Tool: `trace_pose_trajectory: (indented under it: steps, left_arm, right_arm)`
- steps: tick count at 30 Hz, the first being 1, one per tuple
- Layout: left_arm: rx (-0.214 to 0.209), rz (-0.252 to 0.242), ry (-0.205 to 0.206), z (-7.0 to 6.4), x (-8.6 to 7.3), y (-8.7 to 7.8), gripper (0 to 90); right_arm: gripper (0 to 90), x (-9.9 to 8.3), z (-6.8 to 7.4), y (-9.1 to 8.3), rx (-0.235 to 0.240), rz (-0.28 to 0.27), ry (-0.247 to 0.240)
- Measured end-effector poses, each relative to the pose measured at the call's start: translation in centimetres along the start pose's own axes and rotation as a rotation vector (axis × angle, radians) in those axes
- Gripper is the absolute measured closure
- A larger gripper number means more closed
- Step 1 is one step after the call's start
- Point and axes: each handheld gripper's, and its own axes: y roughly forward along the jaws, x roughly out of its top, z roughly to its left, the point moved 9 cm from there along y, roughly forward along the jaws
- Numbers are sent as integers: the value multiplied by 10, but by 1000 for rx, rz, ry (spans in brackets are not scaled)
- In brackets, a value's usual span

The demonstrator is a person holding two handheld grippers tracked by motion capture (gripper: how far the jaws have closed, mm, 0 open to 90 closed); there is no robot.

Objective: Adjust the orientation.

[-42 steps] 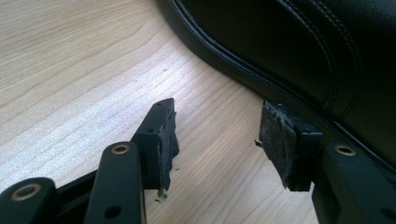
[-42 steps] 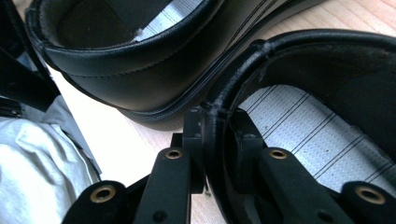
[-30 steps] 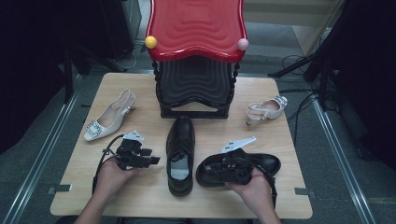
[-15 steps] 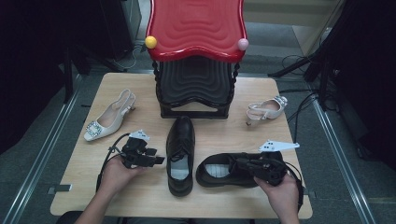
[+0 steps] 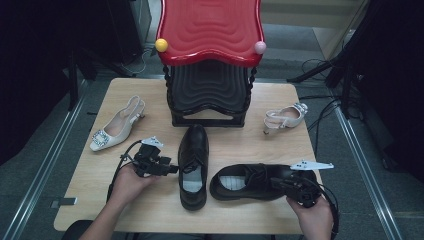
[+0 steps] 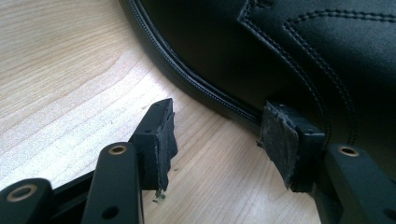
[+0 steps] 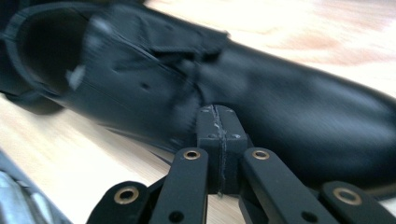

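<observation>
Right gripper (image 5: 295, 186): clenched with nothing between the jaws, touching the toe of the sideways black leather lace-up shoe (image 5: 250, 181) to its left.
Left gripper (image 5: 167, 169): released, beside the upright black leather shoe (image 5: 194, 165) on the wooden counter (image 5: 240, 145).

A table (image 5: 150, 220) carries four shoes and a rack (image 5: 210, 95) at its far edge, in the middle. Left of the rack lies a pump (image 5: 117, 125), right of it a sandal (image 5: 285, 117) — both well apart from the rack. Just before the rack lies a shoe (image 5: 194, 165), its toe toward the rack. To its right, crosswise, lies a second shoe (image 5: 250, 181), heel end near the first — whether they touch I cannot tell. The left gripper (image 5: 170, 169) is just left of the first shoe; the right gripper (image 5: 280, 182) is at the second shoe's right end.
</observation>
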Motion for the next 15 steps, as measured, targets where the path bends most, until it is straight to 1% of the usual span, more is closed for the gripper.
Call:
trace_pose_trajectory:
  steps: [3, 6, 7, 11, 15]
  left_arm:
    - [0, -2, 3, 0, 0, 0, 449]
    - [2, -2, 2, 0, 0, 0, 449]
    - [5, 0, 6, 0, 0, 0, 449]
    - [9, -1, 7, 0, 0, 0, 450]
    - [14, 3, 12, 0, 0, 0, 451]
  right_arm:
    - [900, -5, -6, 4, -53, 33, -7]
    - [900, -6, -6, 10, -64, 47, -5]
    - [900, -6, -6, 10, -69, 45, -11]
    - [900, -7, -7, 15, -79, 35, -10]
    - [900, -7, -8, 20, -77, 24, -4]
